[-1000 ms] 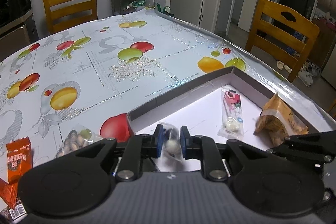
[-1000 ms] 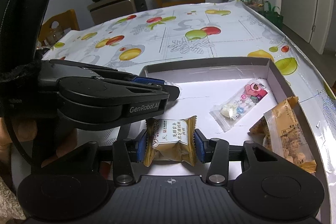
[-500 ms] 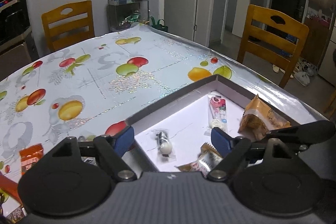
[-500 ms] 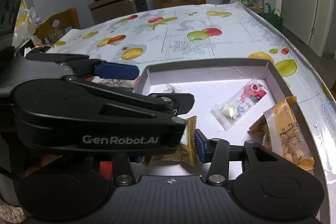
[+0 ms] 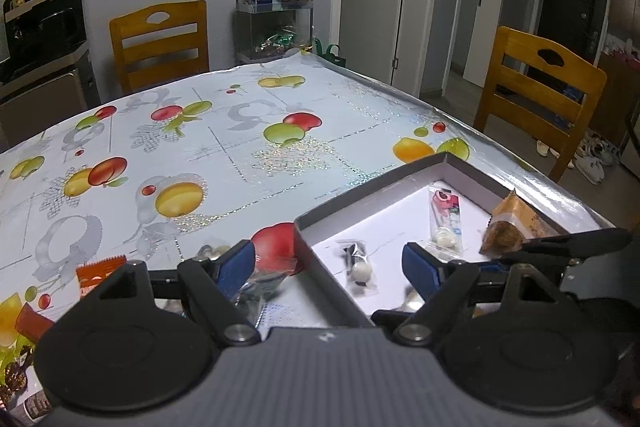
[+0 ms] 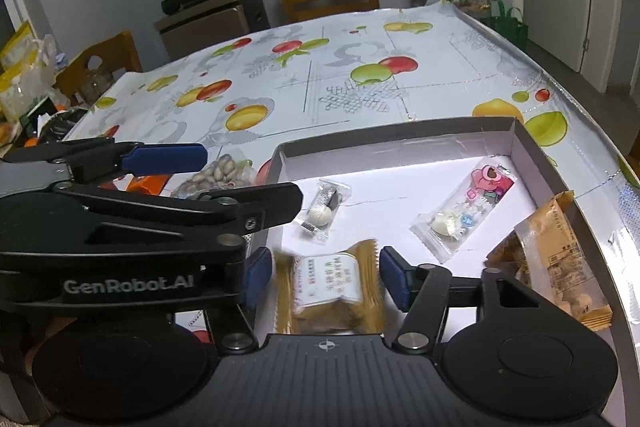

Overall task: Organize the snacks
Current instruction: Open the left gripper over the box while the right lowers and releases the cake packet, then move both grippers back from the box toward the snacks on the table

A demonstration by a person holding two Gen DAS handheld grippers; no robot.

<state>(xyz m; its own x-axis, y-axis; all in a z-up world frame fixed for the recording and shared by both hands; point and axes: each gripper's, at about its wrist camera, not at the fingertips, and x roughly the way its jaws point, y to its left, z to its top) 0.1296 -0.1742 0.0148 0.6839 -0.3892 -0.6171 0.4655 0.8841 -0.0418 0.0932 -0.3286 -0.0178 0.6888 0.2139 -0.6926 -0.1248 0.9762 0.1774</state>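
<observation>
Right wrist view, from left to right: the left gripper (image 6: pixel 224 173) reaches in from the left, its blue-padded jaws spread wide with nothing between them. A second ago they pinched a small clear candy wrapper; that small clear packet (image 6: pixel 323 210) now lies flat on the white floor of the cardboard box (image 6: pixel 400 137), just ahead of the right gripper and left of its centre, its long axis running away from the camera with the round white sweet at the near end. Past the box's left wall sits a clear bag of pistachios (image 6: pixel 218 175) on the glossy fruit-print tablecloth (image 6: pixel 320 75).

The right gripper (image 6: pixel 326 277) has its jaws opening. The gold foil pastry packet (image 6: pixel 330 285) lies between the pads, blurred, its crimped ends facing each pad; a second ago it was clamped tight. Ahead and to the right lies a long clear candy packet (image 6: pixel 466 207) with a pink cartoon print, angled up to the right. Further right, against the box wall, a tan biscuit packet (image 6: pixel 560 251) lies lengthwise.
</observation>
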